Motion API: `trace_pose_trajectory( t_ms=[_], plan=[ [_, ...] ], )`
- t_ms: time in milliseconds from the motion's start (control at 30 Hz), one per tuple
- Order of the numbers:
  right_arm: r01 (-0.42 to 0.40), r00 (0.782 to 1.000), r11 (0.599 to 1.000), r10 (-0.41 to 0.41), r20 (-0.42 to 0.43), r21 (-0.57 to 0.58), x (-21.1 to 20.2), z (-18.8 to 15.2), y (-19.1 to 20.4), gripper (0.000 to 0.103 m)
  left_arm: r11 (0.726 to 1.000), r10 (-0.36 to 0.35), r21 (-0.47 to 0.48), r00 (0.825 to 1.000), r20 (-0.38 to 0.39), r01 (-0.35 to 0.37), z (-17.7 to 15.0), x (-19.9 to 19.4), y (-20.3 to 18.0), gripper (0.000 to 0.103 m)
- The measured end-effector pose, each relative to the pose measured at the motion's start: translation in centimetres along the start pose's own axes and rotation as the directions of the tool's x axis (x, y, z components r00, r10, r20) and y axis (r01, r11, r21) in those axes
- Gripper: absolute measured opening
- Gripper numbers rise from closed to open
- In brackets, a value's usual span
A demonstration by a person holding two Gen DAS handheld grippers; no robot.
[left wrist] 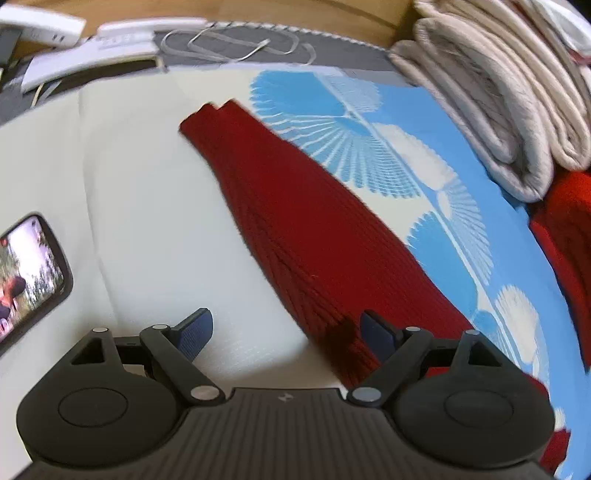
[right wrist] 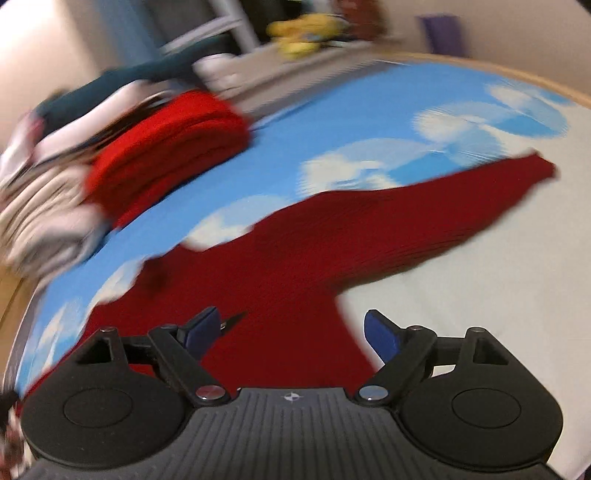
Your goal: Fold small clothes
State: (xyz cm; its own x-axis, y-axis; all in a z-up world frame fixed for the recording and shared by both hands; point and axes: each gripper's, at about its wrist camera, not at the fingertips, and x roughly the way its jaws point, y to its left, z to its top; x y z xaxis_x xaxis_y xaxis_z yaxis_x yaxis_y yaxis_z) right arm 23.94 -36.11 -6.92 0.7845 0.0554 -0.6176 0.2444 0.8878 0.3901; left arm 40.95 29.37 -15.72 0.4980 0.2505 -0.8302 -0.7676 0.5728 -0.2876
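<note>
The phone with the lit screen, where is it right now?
The phone lies at the far left edge of the left wrist view, on the white cloth, left of the dark red knit garment.

Blue-and-white sheet (left wrist: pixel 417 122), wooden floor (left wrist: pixel 258 11), pale wall (right wrist: pixel 33 33)

Each gripper (left wrist: pixel 285 334) (right wrist: pixel 291 332) is black ribbed plastic with silver pivot screws and seemingly blue pads.

My left wrist camera looks low and close along the dark red garment (left wrist: pixel 314 229) toward folded beige blankets (left wrist: pixel 498 110); my right camera shares that garment (right wrist: pixel 332 251), nearer.
</note>
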Motion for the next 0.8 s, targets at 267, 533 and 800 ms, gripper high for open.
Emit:
trace_pose_trajectory(
  t_ms=[267,533,800],
  plan=[
    [0.01,0.999,0.995,-0.014,-0.038,-0.096,1.9,-3.5,3.4,0.088,0.998,-0.009,0.07,0.998,0.066,0.004,0.7,0.4,0.5,0.09],
    [0.162,0.981,0.971,-0.177,-0.077,-0.176,7.3,-4.3,2.2,0.087,0.994,0.039,0.093,0.993,0.112,-0.049,1.8,3.2,0.8,0.09],
    [0.141,0.982,0.964,-0.165,-0.091,-0.228,7.9,-4.9,3.1,0.087,0.999,-0.012,0.052,0.988,0.155,0.004,2.9,4.1,0.5,0.078]
  ],
)
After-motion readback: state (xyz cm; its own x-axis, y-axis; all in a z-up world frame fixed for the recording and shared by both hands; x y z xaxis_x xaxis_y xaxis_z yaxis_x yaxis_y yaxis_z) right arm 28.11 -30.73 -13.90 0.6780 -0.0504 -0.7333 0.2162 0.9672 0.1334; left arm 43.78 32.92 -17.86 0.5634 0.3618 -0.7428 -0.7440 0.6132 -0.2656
